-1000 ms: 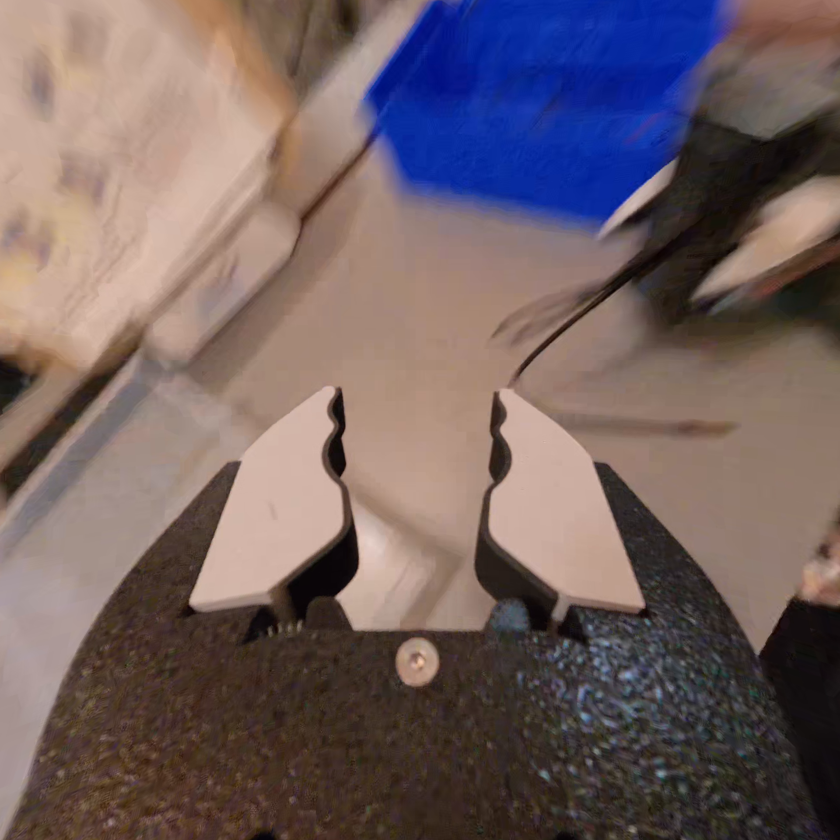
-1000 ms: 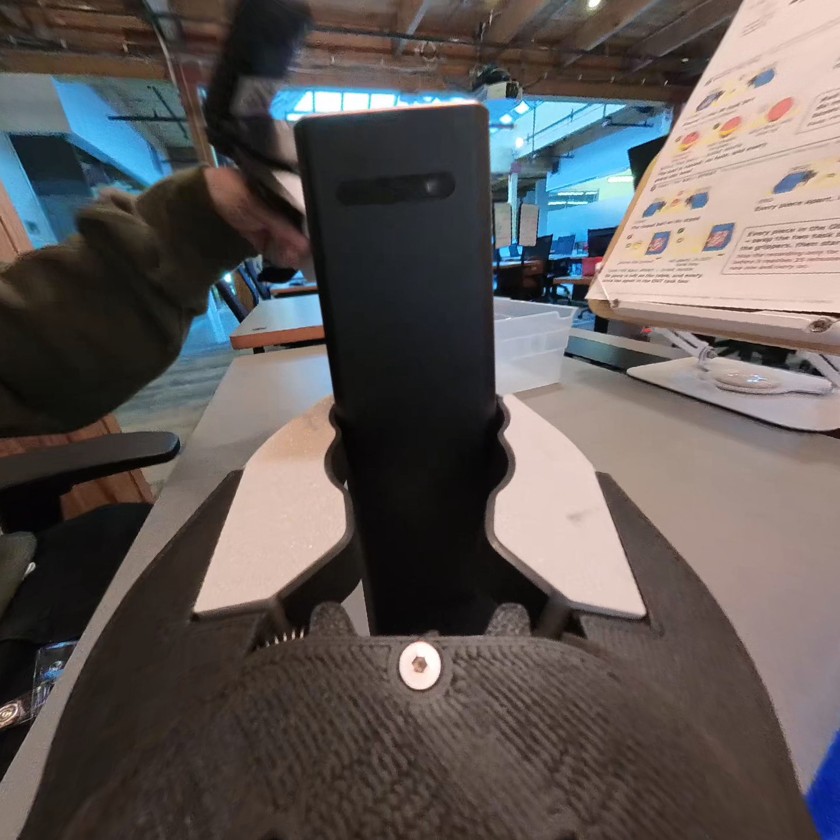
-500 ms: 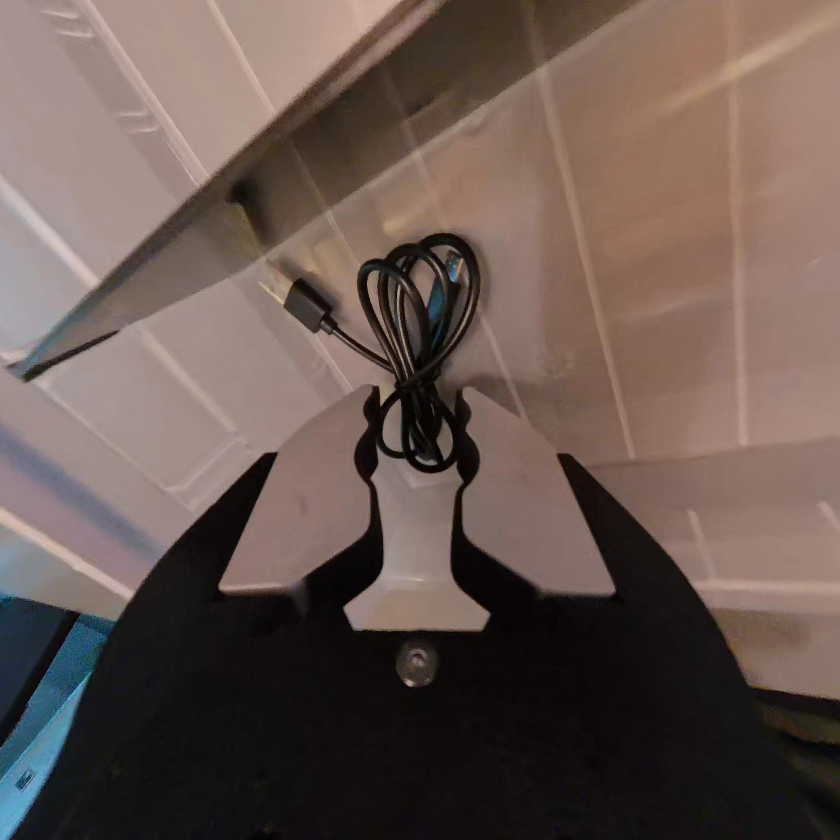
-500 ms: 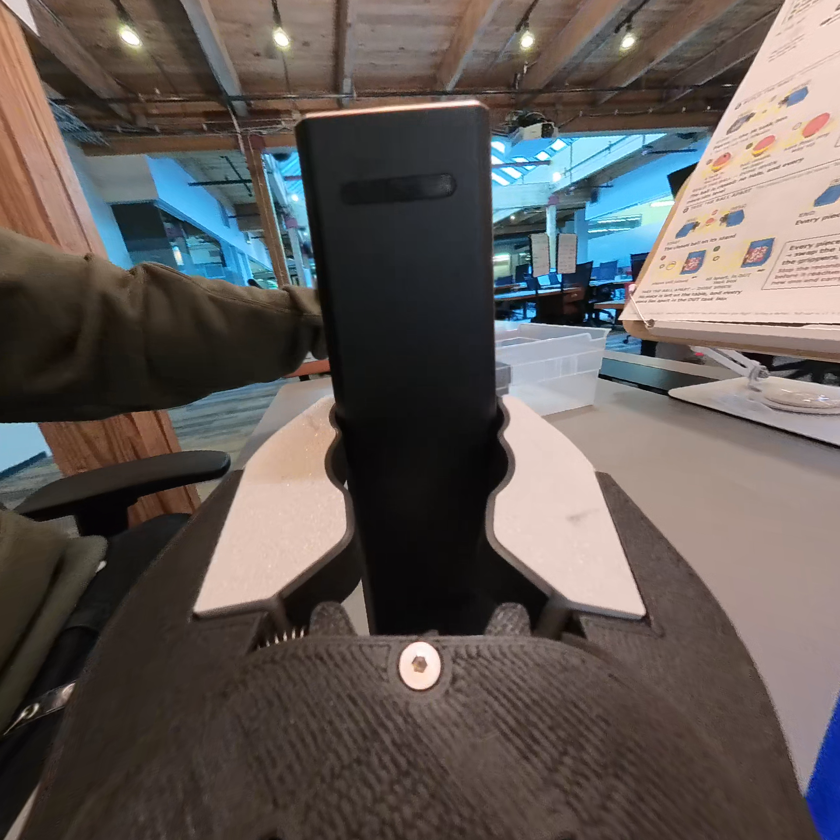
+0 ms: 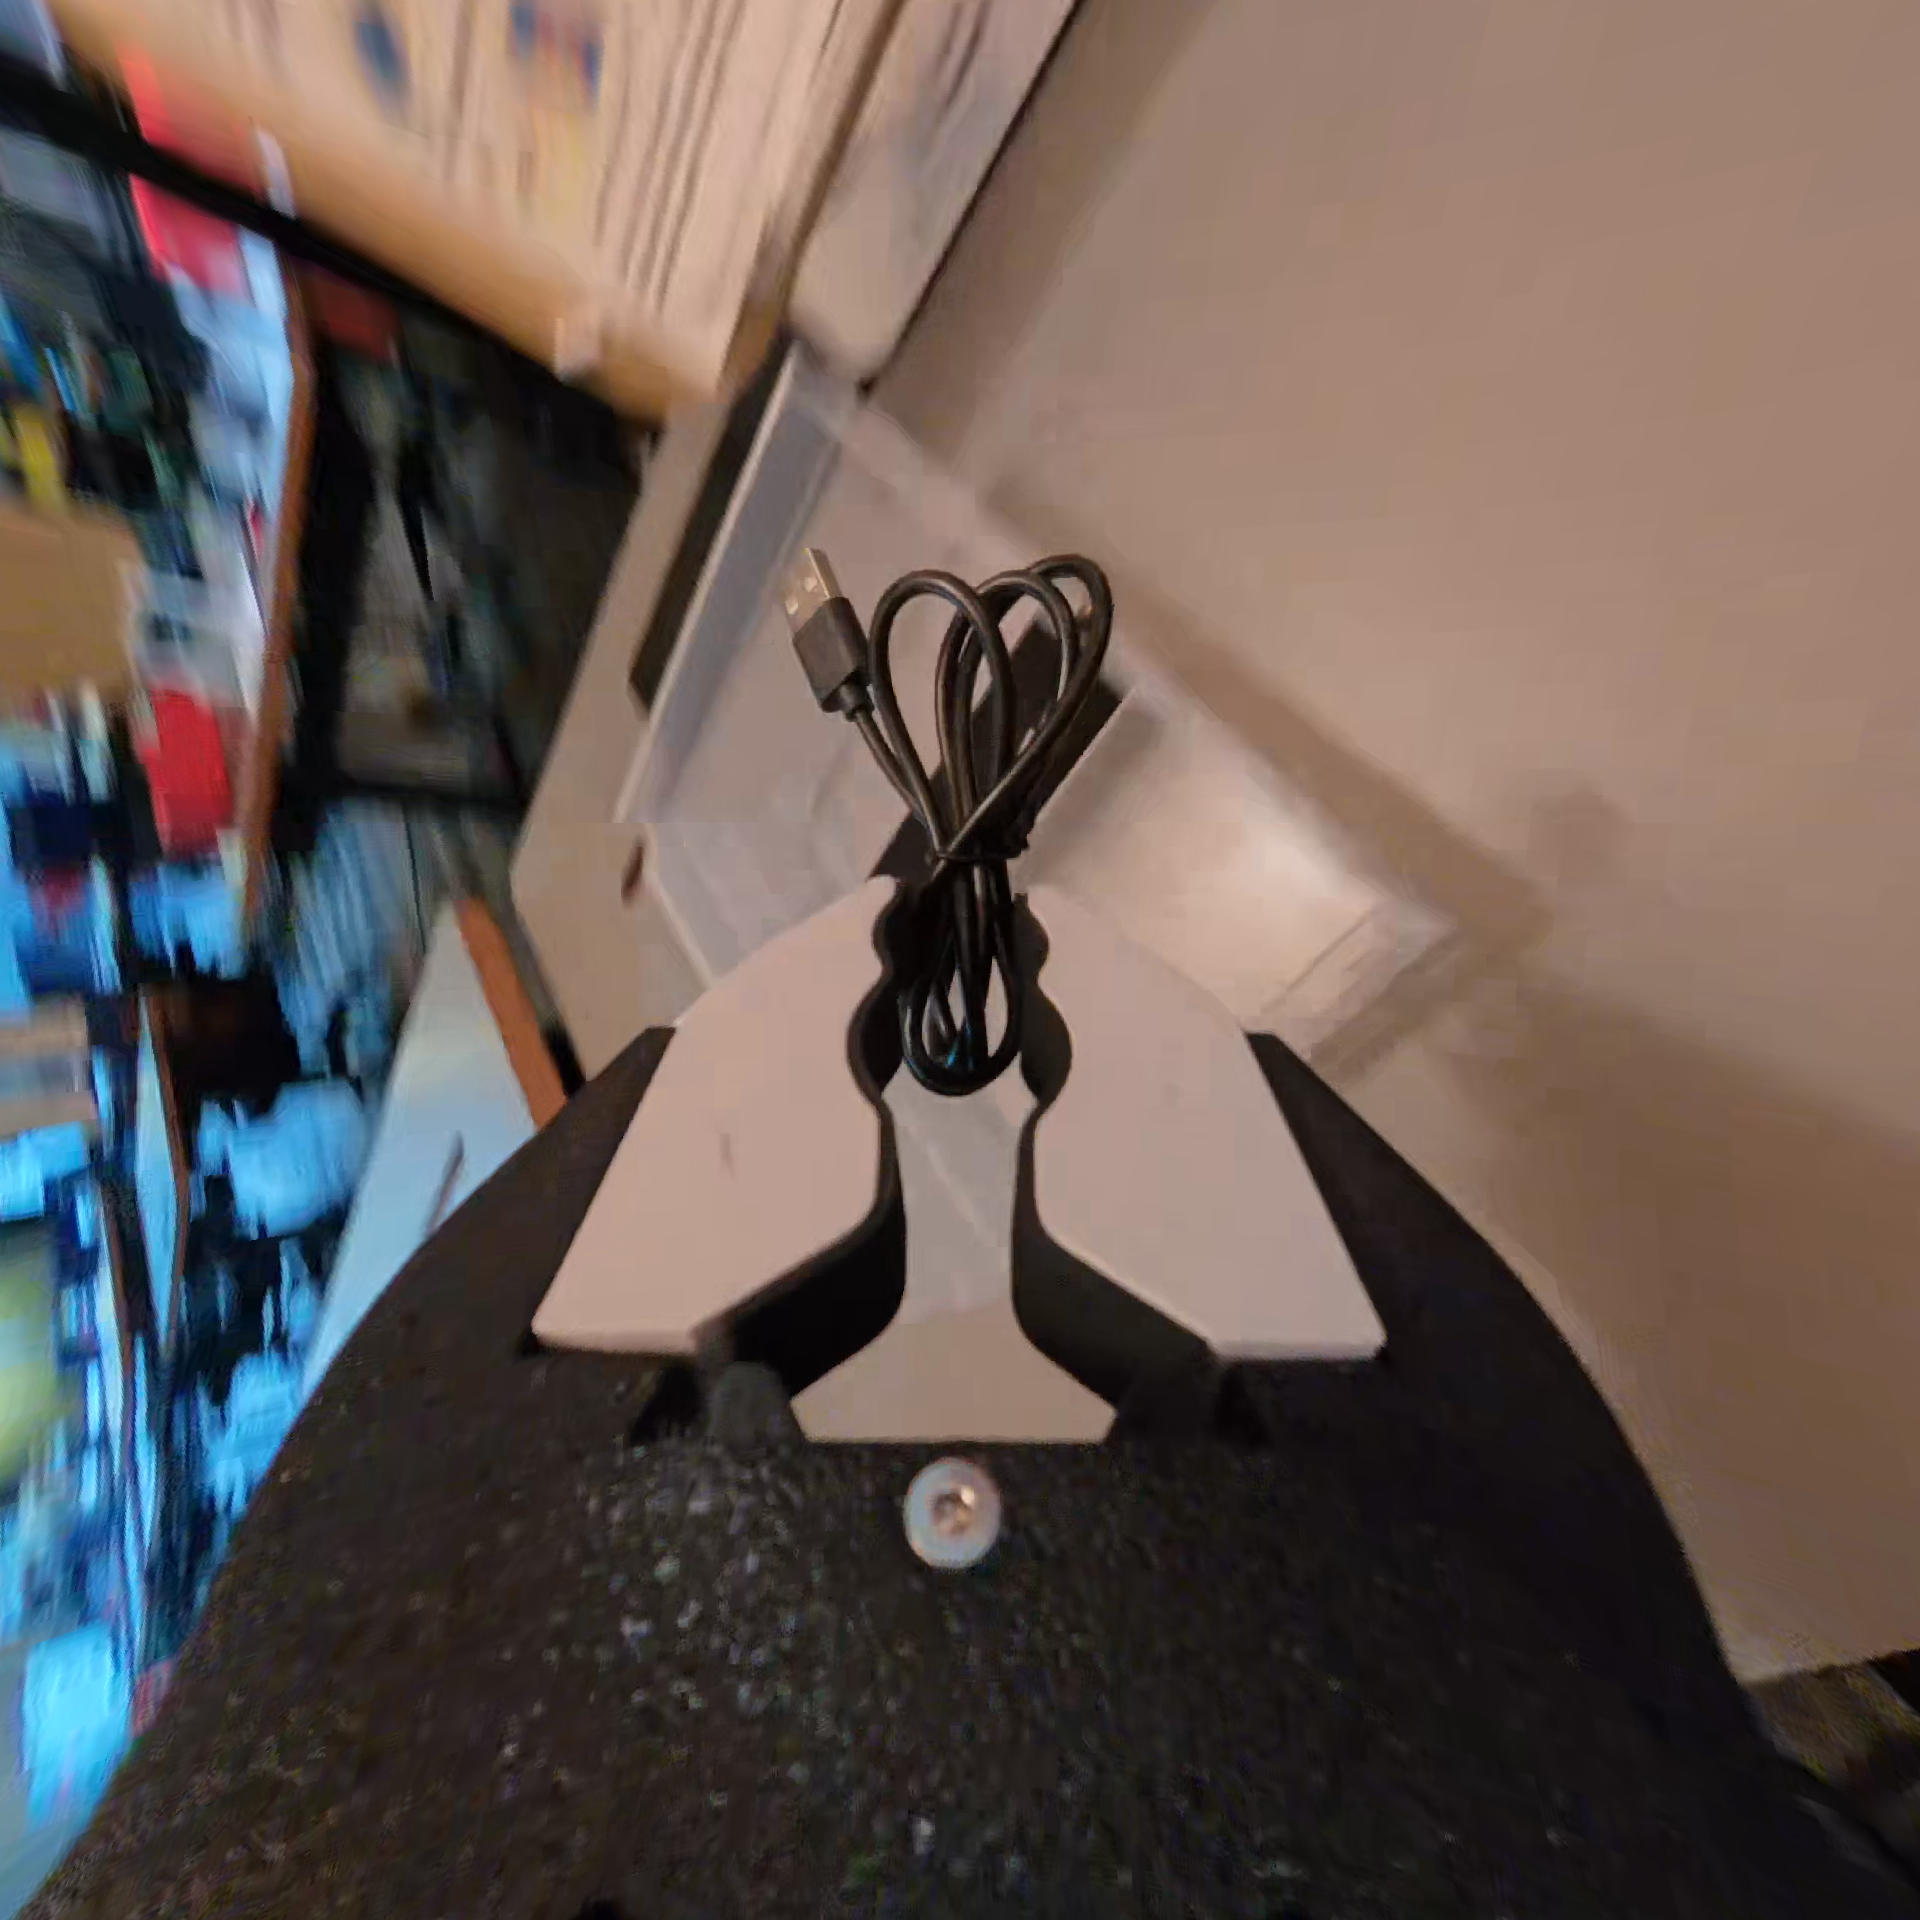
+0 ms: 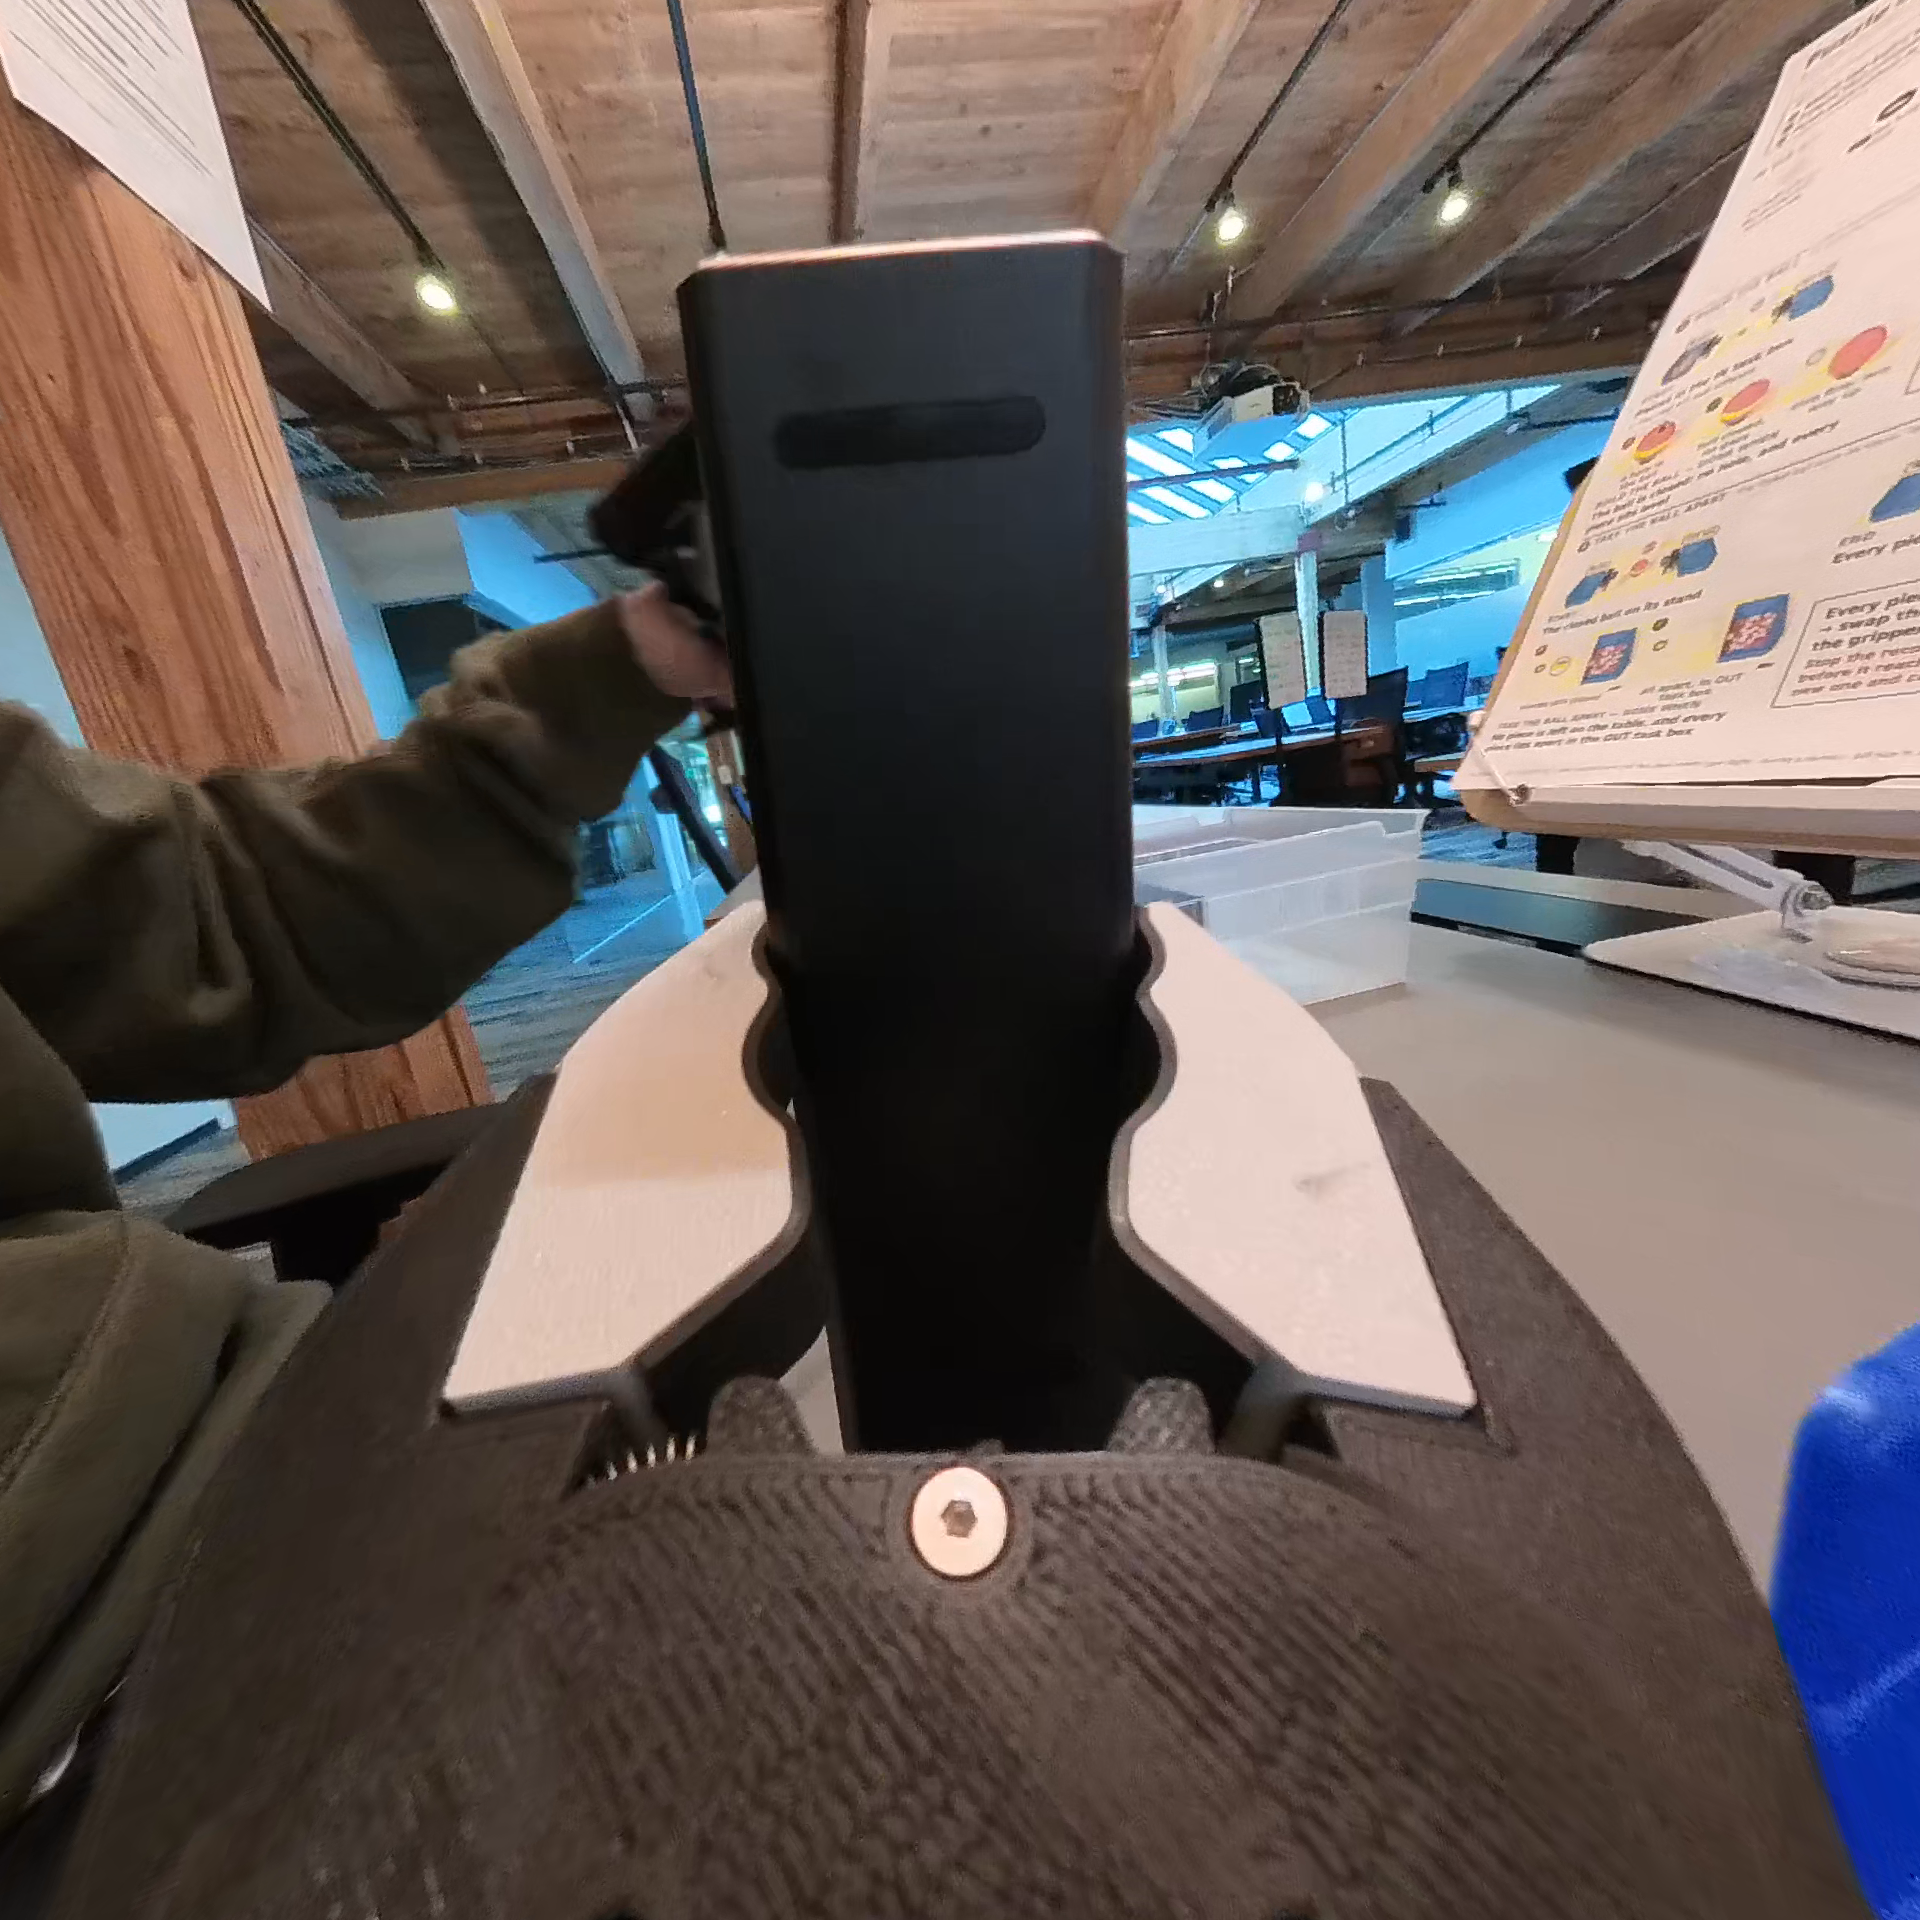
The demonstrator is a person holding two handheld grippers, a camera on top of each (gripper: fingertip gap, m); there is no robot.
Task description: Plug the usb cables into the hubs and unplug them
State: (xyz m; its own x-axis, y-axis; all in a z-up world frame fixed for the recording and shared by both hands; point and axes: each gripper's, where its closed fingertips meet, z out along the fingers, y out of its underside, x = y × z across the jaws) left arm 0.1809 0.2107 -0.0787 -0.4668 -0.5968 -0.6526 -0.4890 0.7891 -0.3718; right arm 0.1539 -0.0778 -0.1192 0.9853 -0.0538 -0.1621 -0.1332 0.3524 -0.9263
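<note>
Both fingers of the left gripper (image 5: 958, 935) were drawn in narrow and pinched a bundled black usb cable (image 5: 971, 790) near its tied waist. Its loops stood up past the fingertips, and its metal-tipped plug (image 5: 818, 623) stuck out to the upper left of them, free of any socket. Behind the bundle lay a clear plastic bin (image 5: 1236, 904) on the grey table (image 5: 1558, 520); everything off to the left was motion-blurred.

On the other side, the right gripper (image 6: 951, 935) had its two white fingers (image 6: 1268, 1174) pressed against the flanks of a tall black hub (image 6: 925, 727), which stood upright between them and rose well past their tips. A dark oblong recess (image 6: 909, 429) showed near the hub's top. Whether any socket faced the camera, I could not tell.

From that side, an arm in an olive sleeve (image 6: 312, 852) reached across on the left, its hand (image 6: 675, 644) partly hidden behind the hub's left edge. To the right, a printed sheet on a tilted board (image 6: 1745, 499) stood on the table, with the clear bin (image 6: 1288, 883) just beyond the hub. A blue object (image 6: 1860, 1621) crowded the lower right corner.
</note>
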